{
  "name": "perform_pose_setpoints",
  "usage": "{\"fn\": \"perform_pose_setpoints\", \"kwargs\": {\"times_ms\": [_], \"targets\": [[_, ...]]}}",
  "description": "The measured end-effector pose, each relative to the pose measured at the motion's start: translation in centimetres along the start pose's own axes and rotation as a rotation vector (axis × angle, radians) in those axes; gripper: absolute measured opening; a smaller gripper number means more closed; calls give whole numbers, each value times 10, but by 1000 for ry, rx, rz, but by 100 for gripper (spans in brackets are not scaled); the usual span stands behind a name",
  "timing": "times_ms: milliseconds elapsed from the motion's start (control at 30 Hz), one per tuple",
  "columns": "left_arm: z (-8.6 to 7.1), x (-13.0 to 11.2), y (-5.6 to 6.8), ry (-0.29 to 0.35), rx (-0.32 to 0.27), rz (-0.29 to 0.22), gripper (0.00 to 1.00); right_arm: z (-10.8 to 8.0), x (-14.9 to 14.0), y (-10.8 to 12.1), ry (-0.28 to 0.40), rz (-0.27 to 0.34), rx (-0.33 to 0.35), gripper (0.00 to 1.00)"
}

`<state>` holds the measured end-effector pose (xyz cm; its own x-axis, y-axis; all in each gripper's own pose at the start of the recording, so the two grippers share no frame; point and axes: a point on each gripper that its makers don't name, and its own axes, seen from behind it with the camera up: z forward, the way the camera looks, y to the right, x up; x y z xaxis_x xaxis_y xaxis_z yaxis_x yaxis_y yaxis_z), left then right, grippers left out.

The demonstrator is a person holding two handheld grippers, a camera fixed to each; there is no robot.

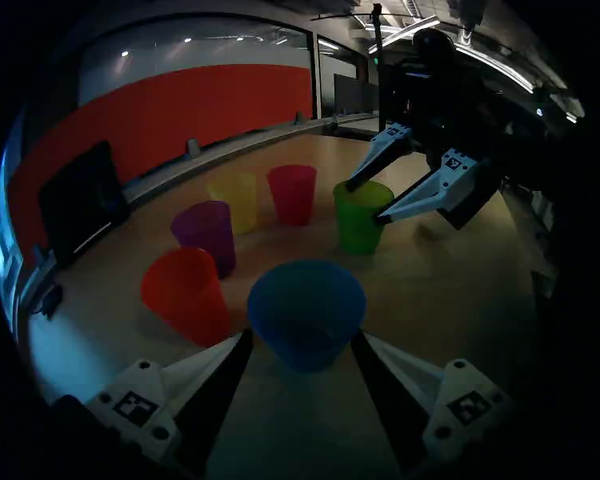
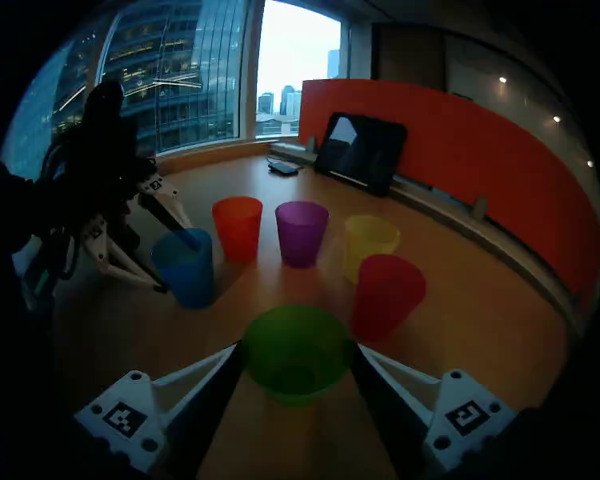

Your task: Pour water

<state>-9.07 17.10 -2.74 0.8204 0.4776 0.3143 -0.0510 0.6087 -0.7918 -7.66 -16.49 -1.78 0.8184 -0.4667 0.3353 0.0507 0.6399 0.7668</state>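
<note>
**A:** Where's stuff, going off the translucent purple plastic cup (image 2: 302, 232)?

**B:** The blue plastic cup (image 1: 306, 308) sits near it, left gripper (image 1: 302, 334) pinching both sides. The green plastic cup (image 2: 296, 370) is nearby too, right gripper (image 2: 296, 346) clamped on. Lift level, tip slowly.

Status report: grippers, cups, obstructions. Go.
Holding: left gripper shut on blue cup, right gripper shut on green cup. Both upright on table. Water not discernible. Nearby: orange cup, purple cup, yellow cup, red cup.

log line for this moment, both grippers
left hand-held gripper: shut on blue cup | right hand-held gripper: shut on green cup | both upright | no pour yet
</note>
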Motion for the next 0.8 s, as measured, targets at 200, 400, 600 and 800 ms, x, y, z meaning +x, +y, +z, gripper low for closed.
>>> {"fn": "perform_pose_setpoints", "kwargs": {"times_ms": [200, 400, 600, 800], "targets": [[-4, -2, 1, -7, -4, -13, 90, -3, -2, 1, -1, 11, -5, 99], [-10, -6, 1, -14, 6, -7, 90, -10, -7, 2, -5, 22, -17, 100], [-21, -8, 0, -9, 28, -18, 90, -25, -12, 3, -1, 32, -40, 100], [-36, -10, -5, 8, 61, -44, 90, -42, -18, 8, 6, 45, -75, 100]]}}
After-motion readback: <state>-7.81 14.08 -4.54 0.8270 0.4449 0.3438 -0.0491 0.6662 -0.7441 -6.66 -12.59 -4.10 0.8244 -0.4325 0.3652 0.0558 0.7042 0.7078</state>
